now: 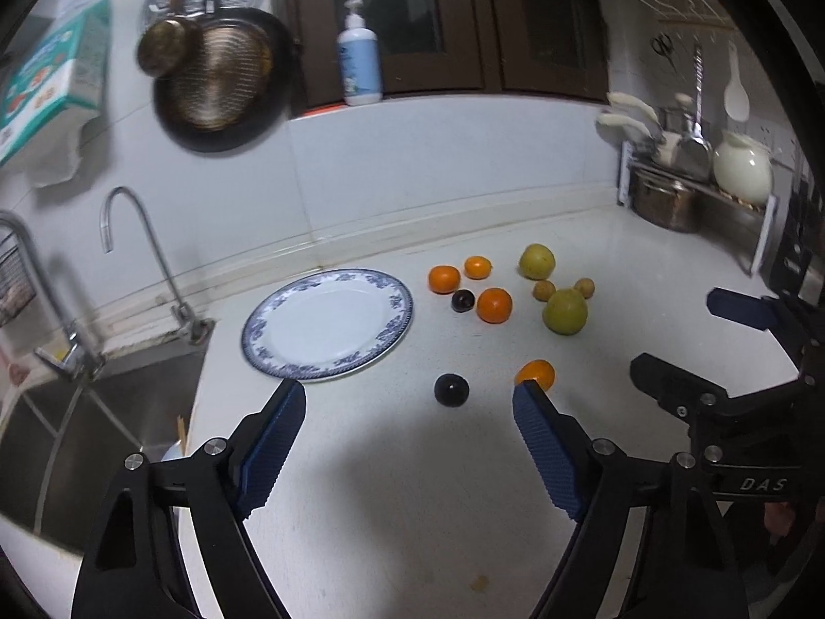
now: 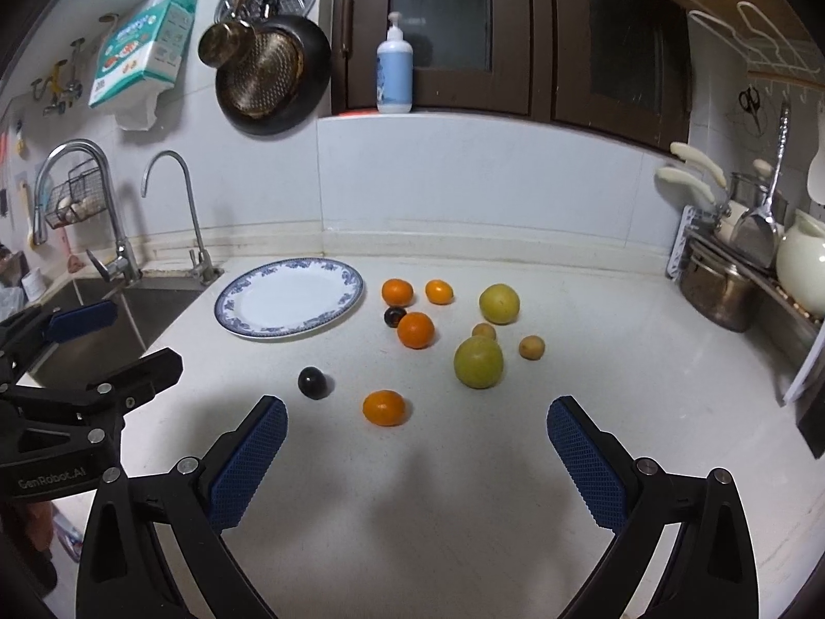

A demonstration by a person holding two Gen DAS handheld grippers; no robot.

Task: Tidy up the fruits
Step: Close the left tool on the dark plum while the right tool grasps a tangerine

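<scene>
- Left wrist view, nearest: the left claw [image 1: 407,407] hovers over the white counter [image 1: 412,505] with its blue pads apart and nothing between them; the right claw [image 2: 416,423] is likewise spread and empty.
- Just beyond the left claw's tips lies one dark plum [image 1: 451,389], round and glossy, alone on the counter; beside it to the right sits one small orange [image 1: 536,374], partly hidden by the right-hand pad.
- Next out, one empty plate [image 1: 330,322], white with a blue patterned rim, lies to the left, near the sink [image 1: 103,412].
- To the plate's right is the main cluster: three more oranges [image 1: 494,305], making four in all, bright and smooth-skinned.
- A second dark plum [image 1: 462,301] sits touching or nearly touching the nearest of those three oranges, so two plums in total.
- Two yellow-green round fruits [image 1: 564,311], the largest pieces, lie right of the oranges, one behind the other.
- Two small tan fruits [image 1: 544,290] sit between the green ones.
- Farthest, a pump bottle [image 1: 359,59] stands on the sill and a pan [image 1: 221,77] hangs on the wall.
</scene>
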